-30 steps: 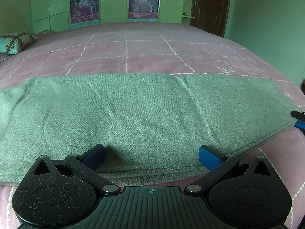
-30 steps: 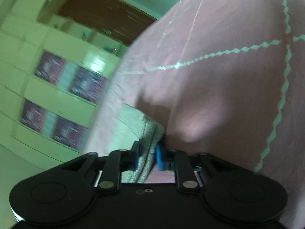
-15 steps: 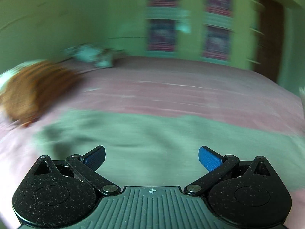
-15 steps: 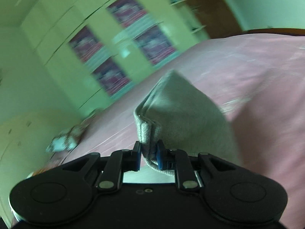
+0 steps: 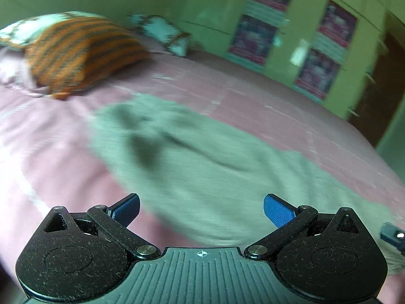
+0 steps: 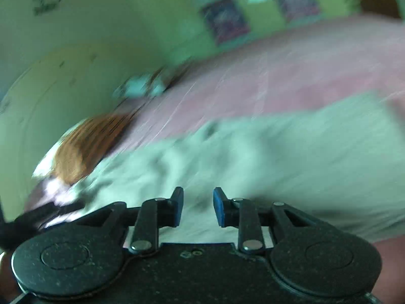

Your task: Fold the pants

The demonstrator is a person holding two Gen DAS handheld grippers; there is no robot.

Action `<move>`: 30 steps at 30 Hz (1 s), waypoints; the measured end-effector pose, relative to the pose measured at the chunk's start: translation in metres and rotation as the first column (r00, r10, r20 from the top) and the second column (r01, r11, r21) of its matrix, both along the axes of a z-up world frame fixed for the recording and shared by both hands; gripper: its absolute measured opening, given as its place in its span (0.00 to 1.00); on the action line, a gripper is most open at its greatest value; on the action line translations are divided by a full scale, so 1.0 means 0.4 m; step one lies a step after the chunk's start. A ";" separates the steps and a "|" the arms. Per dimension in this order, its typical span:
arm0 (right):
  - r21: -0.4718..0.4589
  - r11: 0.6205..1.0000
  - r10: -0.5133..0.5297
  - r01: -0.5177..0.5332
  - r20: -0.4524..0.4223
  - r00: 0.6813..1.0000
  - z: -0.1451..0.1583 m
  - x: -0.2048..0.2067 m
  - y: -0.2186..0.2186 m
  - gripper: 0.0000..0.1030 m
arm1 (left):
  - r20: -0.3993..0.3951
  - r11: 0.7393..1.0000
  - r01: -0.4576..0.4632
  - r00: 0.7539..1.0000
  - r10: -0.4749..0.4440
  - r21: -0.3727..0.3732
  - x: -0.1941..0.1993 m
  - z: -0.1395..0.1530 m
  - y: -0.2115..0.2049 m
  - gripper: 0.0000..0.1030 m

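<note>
Both cameras ride low behind their tongs and look forward and down across the bed (image 5: 265, 106). The left one faces the grey pants (image 5: 202, 172) spread on the pink cover, with an orange striped pillow (image 5: 83, 50) far left and green cupboards (image 5: 298, 40) behind. The right one sits close over the same pants (image 6: 291, 157), tilted, blurred. Both take in the pillow (image 6: 86, 147), pants and cupboards (image 6: 255, 12).

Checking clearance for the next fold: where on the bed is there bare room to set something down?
Bare pink bedspread lies between the grey pants and the orange striped pillow, and beyond the pants toward the cupboards. The pillow corner is crowded.
</note>
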State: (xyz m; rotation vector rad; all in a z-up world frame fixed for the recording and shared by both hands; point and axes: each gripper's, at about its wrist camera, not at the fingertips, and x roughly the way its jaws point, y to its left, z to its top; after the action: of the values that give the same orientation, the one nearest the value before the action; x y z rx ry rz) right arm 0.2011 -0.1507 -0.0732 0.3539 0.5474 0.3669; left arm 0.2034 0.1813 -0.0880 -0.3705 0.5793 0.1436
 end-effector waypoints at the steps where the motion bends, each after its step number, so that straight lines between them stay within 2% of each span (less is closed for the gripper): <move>1: -0.034 0.999 -0.038 0.037 -0.025 0.999 -0.012 0.008 -0.021 0.17 | 0.012 0.999 0.036 0.999 -0.036 -0.010 0.015 0.004 -0.039 1.00; 2: -0.080 0.996 -0.051 0.041 -0.123 0.991 -0.042 0.033 -0.029 0.14 | 0.020 0.997 0.078 0.997 -0.078 -0.018 0.028 0.006 -0.079 1.00; 3: -0.057 0.998 -0.024 0.013 -0.201 0.979 -0.067 0.052 -0.044 0.12 | 0.021 0.992 0.124 0.992 -0.123 -0.026 0.046 0.008 -0.116 1.00; 4: -0.016 1.000 -0.025 0.022 -0.193 0.981 -0.057 0.047 -0.058 0.10 | 0.022 0.985 0.167 0.986 -0.166 -0.032 0.058 0.012 -0.153 1.00; 6: 0.046 0.996 -0.073 0.078 -0.107 0.992 -0.004 0.010 -0.106 0.14 | 0.022 0.972 0.234 0.972 -0.234 -0.024 0.075 0.017 -0.218 1.00; 7: 0.062 0.993 -0.095 0.099 -0.069 0.993 0.016 -0.009 -0.131 0.15 | 0.016 0.965 0.262 0.965 -0.261 -0.016 0.081 0.019 -0.249 0.95; 8: 0.070 0.991 -0.113 0.117 -0.058 0.992 0.030 -0.020 -0.154 0.17 | 0.001 0.959 0.283 0.959 -0.283 -0.010 0.093 0.015 -0.272 0.81; 10: 0.102 0.980 -0.169 0.171 -0.035 0.985 0.038 -0.057 -0.222 0.17 | -0.040 0.953 0.302 0.952 -0.304 -0.037 0.120 0.000 -0.300 0.63; 12: 0.126 0.957 -0.262 0.260 -0.004 0.965 0.040 -0.093 -0.309 0.18 | -0.080 0.949 0.305 0.947 -0.311 -0.080 0.145 -0.021 -0.317 0.63; 14: 0.168 0.925 -0.340 0.339 -0.028 0.940 0.025 -0.118 -0.388 0.18 | -0.083 0.950 0.297 0.949 -0.305 -0.096 0.148 -0.026 -0.341 0.62; 15: 0.182 0.913 -0.362 0.364 -0.048 0.931 0.018 -0.133 -0.413 0.18 | -0.066 0.938 0.312 0.944 -0.324 -0.149 0.152 -0.028 -0.344 0.54; 16: 0.176 0.906 -0.381 0.384 -0.055 0.923 0.012 -0.135 -0.425 0.18 | -0.061 0.926 0.316 0.940 -0.335 -0.208 0.157 -0.033 -0.345 0.28; 17: 0.178 0.902 -0.390 0.393 -0.053 0.919 0.012 -0.140 -0.436 0.18 | -0.068 0.921 0.316 0.938 -0.339 -0.227 0.160 -0.036 -0.349 0.24; 19: 0.195 0.903 -0.384 0.383 -0.035 0.923 0.011 -0.153 -0.439 0.18 | -0.077 0.934 0.304 0.943 -0.322 -0.186 0.147 -0.041 -0.348 0.25; 22: 0.198 0.930 -0.319 0.311 0.013 0.948 0.043 -0.136 -0.395 0.18 | -0.090 0.941 0.281 0.949 -0.302 -0.190 0.137 -0.060 -0.330 0.24; 23: 0.161 0.947 -0.283 0.279 0.002 0.959 0.039 -0.130 -0.377 0.18 | -0.089 0.941 0.275 0.951 -0.297 -0.198 0.138 -0.062 -0.324 0.24; 24: 0.100 0.964 -0.245 0.247 -0.034 0.969 0.011 -0.066 -0.349 0.15 | -0.092 0.942 0.271 0.952 -0.293 -0.199 0.141 -0.063 -0.327 0.24; 25: -0.034 0.979 -0.203 0.201 -0.130 0.970 -0.025 -0.026 -0.303 0.12 | -0.095 0.942 0.271 0.951 -0.294 -0.199 0.143 -0.064 -0.331 0.24; 26: -0.127 0.976 -0.196 0.175 -0.181 0.964 -0.066 -0.007 -0.284 0.10 | -0.095 0.942 0.270 0.951 -0.293 -0.200 0.142 -0.063 -0.333 0.24; 28: -0.131 0.970 -0.225 0.206 -0.150 0.963 -0.040 -0.006 -0.288 0.07 | -0.091 0.940 0.274 0.951 -0.297 -0.203 0.136 -0.061 -0.323 0.24; 30: -0.105 0.970 -0.223 0.220 -0.024 0.974 0.003 -0.038 -0.285 0.10 | -0.080 0.937 0.278 0.950 -0.300 -0.211 0.127 -0.066 -0.313 0.25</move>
State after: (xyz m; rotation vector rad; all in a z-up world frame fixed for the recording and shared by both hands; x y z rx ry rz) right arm 0.1859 -0.2647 -0.0722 0.3202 0.5525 0.1168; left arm 0.2540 0.0562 -0.1145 -0.4669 0.7552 -0.1801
